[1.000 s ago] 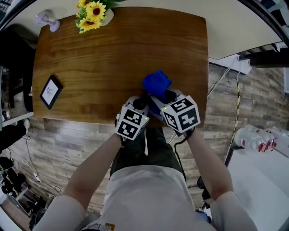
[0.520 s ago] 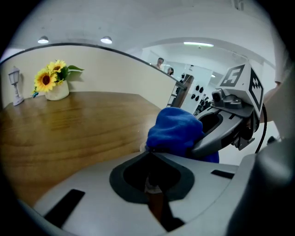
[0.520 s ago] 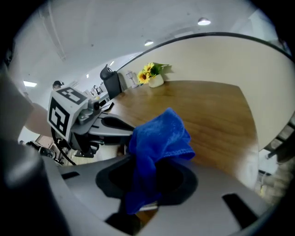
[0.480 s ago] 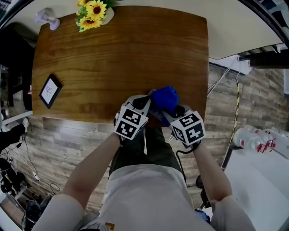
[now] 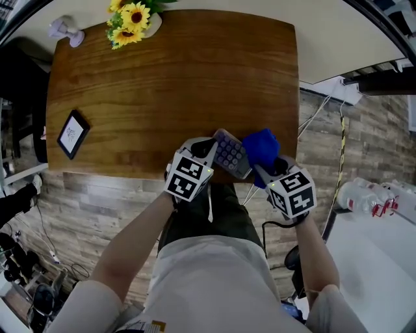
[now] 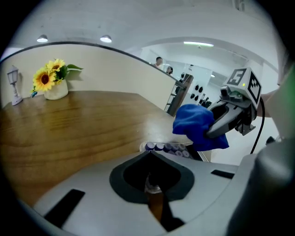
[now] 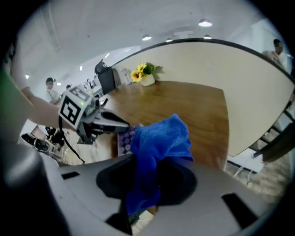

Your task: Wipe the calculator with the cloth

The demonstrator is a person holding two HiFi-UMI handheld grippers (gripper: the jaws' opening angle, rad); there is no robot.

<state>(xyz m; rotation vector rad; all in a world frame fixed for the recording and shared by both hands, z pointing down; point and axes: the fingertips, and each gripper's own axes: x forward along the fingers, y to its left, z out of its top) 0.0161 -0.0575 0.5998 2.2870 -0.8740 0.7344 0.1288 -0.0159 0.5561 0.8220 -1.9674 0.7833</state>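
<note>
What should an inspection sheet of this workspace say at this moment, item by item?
Surface: wooden table, no spill seen.
Job's things: calculator held tilted at the near edge, keys showing; blue cloth at its right end.
Clutter: sunflower vase, small lamp ornament and black picture frame, all away from the work.
Grippers: left claw shut on the calculator; right claw shut on the blue cloth.
Cables: black cable hangs under the right gripper; loose cables lie on the floor at the right.
Surroundings: plank floor; bottles at the right.
</note>
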